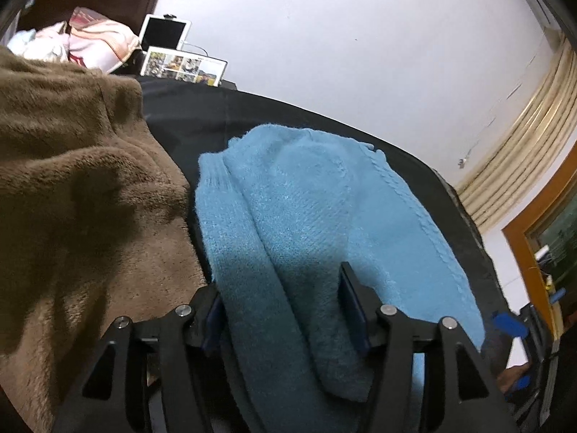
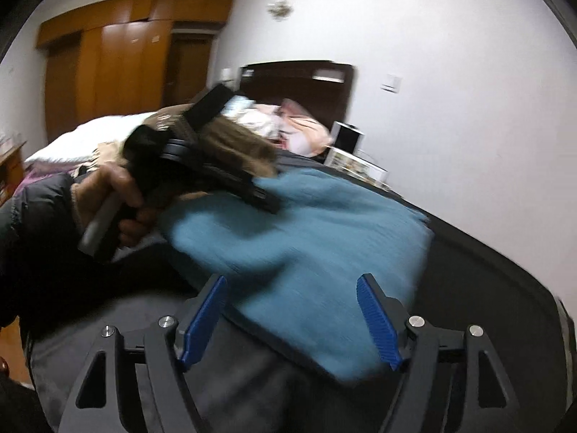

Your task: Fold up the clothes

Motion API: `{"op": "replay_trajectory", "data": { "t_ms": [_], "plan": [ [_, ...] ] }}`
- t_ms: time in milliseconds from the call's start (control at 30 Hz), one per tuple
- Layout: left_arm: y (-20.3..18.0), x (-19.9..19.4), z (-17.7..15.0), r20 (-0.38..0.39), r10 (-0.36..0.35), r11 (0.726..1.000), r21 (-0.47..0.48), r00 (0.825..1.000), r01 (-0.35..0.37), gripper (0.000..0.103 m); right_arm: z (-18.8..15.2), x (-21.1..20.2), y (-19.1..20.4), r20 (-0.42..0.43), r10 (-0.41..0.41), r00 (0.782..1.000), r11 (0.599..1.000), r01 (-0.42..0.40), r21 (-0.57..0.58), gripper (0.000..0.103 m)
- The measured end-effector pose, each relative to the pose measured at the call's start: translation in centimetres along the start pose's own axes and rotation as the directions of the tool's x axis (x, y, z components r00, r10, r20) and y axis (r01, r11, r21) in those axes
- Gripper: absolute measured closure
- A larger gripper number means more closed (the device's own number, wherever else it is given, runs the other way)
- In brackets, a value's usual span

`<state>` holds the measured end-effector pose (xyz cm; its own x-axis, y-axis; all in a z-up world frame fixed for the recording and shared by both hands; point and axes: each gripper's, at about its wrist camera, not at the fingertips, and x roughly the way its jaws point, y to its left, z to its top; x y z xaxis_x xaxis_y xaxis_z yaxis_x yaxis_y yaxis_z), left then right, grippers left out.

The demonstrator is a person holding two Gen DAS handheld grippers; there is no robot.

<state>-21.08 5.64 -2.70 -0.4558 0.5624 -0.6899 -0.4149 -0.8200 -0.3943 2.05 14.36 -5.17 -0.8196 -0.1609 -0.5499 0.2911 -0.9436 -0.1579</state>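
My left gripper straddles the near end of the blue knit sweater with jaws apart — its long axis runs straight away from me on the black sheet — while my right gripper, also spread, hovers just off that sweater's near edge.

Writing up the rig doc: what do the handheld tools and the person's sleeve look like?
Both tools are black linkage frames with silver pivot pins and blue ribbed pads: left tool, right tool. The left hand wears a dark puffy sleeve over a tan cuff.
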Motion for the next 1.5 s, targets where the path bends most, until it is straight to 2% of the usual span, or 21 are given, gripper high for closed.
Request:
{"op": "replay_trajectory", "data": {
  "t_ms": [100,233,300,400,533,600,633,667,733,833,967,1033,1133,1233,1367,1500],
  "plan": [
    [-0.7,-0.9,-0.2,0.015,0.045,0.999,0.002,0.999,-0.045,0.040,-1.0,-1.1,-3.1,-0.056,-0.026,0.998,0.996,0.031,0.084,0.027],
    [-2.7,-4.1,-1.1,0.077,0.124,0.992,0.019,0.989,-0.126,0.040,-2.2,-1.7,-5.4,-0.118,-0.043,0.992,0.985,0.062,0.162,0.027],
    [-3.6,-5.5,-1.4,0.107,0.124,0.991,0.036,0.986,-0.129,0.039,-2.6,-1.8,-5.6,-0.129,-0.026,0.991,0.982,0.049,0.180,0.027],
    [-5.8,-7.6,-2.7,0.141,0.093,0.991,0.086,0.986,-0.106,0.032,-2.5,-1.3,-5.2,-0.139,-0.015,0.990,0.987,0.037,0.156,0.027],
    [-9.3,-7.0,-5.0,0.129,0.072,0.973,0.209,0.989,-0.098,0.030,-2.4,-0.1,-4.1,-0.169,-0.021,0.985,0.994,0.039,0.102,0.027],
    [-10.5,-5.7,-6.3,0.116,0.122,0.955,0.257,0.986,-0.149,0.030,-2.6,0.4,-3.8,-0.188,-0.050,0.981,0.994,0.067,0.088,0.027],
    [-10.7,-4.5,-6.7,0.111,0.183,0.940,0.270,0.977,-0.207,0.030,-2.7,0.4,-3.9,-0.196,-0.059,0.979,0.993,0.078,0.090,0.027],
    [-10.6,-3.4,-6.9,0.099,0.230,0.932,0.266,0.968,-0.248,0.030,-3.0,0.0,-4.1,-0.198,-0.066,0.978,0.991,0.087,0.099,0.027],
    [-9.3,-1.7,-6.8,0.058,0.264,0.937,0.220,0.963,-0.270,0.030,-3.3,-0.3,-5.0,-0.199,-0.078,0.977,0.986,0.105,0.129,0.026],
    [-7.1,-0.7,-7.2,0.014,0.244,0.960,0.136,0.970,-0.244,0.028,-3.9,-0.3,-6.3,-0.213,-0.094,0.973,0.976,0.131,0.171,0.023],
    [-7.1,-0.6,-7.6,0.021,0.270,0.948,0.166,0.963,-0.270,0.026,-4.3,0.2,-6.6,-0.243,-0.087,0.966,0.972,0.135,0.191,0.022],
    [-6.5,-0.6,-7.5,0.006,0.257,0.956,0.144,0.966,-0.256,0.024,-4.2,0.0,-6.4,-0.235,-0.080,0.969,0.976,0.125,0.180,0.022],
    [-5.5,-1.0,-7.0,-0.023,0.196,0.978,0.074,0.980,-0.194,0.023,-3.6,-0.8,-6.4,-0.202,-0.028,0.979,0.980,0.066,0.186,0.022],
    [-5.0,-1.8,-6.0,-0.018,0.152,0.988,0.030,0.988,-0.151,0.023,-2.8,-2.0,-7.2,-0.149,0.016,0.989,0.973,0.019,0.230,0.022],
    [-5.0,-2.9,-4.3,0.009,0.140,0.990,-0.002,0.990,-0.140,0.022,-1.8,-2.1,-8.6,-0.113,0.053,0.992,0.954,-0.017,0.299,0.021],
    [-4.3,-2.2,-2.7,-0.024,0.131,0.990,-0.046,0.991,-0.132,0.021,-1.5,-0.7,-9.8,-0.095,0.147,0.984,0.916,-0.099,0.389,0.020]
  ]
}}
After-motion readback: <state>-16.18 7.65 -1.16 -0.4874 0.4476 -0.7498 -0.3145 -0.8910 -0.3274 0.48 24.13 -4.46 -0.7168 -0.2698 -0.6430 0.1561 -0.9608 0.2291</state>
